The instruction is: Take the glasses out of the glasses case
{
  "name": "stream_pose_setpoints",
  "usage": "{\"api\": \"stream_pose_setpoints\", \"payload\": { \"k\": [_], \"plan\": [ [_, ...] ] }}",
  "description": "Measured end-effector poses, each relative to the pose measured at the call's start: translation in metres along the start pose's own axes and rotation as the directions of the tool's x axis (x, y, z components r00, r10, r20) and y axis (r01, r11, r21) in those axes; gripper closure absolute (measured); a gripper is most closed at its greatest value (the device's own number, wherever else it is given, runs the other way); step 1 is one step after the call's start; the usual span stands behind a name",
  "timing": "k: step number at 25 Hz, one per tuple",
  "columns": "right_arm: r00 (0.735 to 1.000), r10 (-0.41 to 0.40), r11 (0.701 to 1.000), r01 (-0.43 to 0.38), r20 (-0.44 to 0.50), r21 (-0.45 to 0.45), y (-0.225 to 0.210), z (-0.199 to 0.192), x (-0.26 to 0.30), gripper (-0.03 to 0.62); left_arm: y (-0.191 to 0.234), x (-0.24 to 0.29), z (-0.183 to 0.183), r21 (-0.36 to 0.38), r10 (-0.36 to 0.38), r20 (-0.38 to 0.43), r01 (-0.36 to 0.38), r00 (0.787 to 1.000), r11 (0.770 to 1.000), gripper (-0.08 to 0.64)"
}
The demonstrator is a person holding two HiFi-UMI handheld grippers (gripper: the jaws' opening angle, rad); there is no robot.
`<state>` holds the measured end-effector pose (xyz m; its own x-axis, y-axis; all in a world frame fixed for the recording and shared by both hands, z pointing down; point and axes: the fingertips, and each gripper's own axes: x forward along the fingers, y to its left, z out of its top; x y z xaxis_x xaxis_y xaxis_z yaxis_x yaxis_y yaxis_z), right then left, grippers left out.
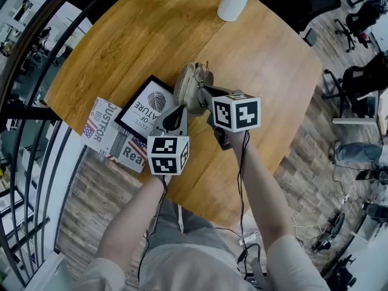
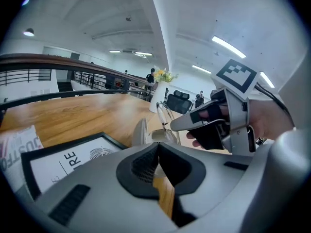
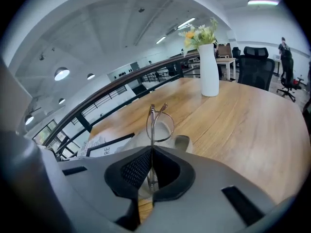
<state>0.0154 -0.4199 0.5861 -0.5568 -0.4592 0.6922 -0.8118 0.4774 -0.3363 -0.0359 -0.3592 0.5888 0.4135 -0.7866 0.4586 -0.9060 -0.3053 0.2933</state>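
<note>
Wooden round table (image 1: pixel 260 59), open-plan office: from above, the beige glasses case (image 1: pixel 189 83) lies mid-table, towards its left edge. Left gripper (image 2: pixel 156 144) jaws appear pinched on the case's near rim. Right gripper (image 3: pixel 151 149) jaws clamp the wire-framed glasses (image 3: pixel 158 123), upright, lenses directly above the case.

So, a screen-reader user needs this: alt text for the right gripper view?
The right gripper has its jaws shut on thin metal-framed glasses, with a beige glasses case just behind them on a wooden table. A white vase of flowers stands farther back.
</note>
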Motion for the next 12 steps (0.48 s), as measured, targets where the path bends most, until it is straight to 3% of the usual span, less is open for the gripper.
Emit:
{"api": "stream_pose_setpoints", "payload": {
  "k": [7,12],
  "plan": [
    [0.989,0.000,0.999,0.007,0.149,-0.043,0.030,0.049,-0.077,0.563,-0.005,-0.044,0.067,0.045,-0.016,0.091,0.012,0.996,0.999,0.544],
    [0.959,0.000,0.997,0.021,0.285,-0.070,0.058,0.085,-0.149,0.563,-0.018,-0.087,0.126,0.103,-0.045,0.178,0.027,0.983,0.994,0.544]
  ]
}}
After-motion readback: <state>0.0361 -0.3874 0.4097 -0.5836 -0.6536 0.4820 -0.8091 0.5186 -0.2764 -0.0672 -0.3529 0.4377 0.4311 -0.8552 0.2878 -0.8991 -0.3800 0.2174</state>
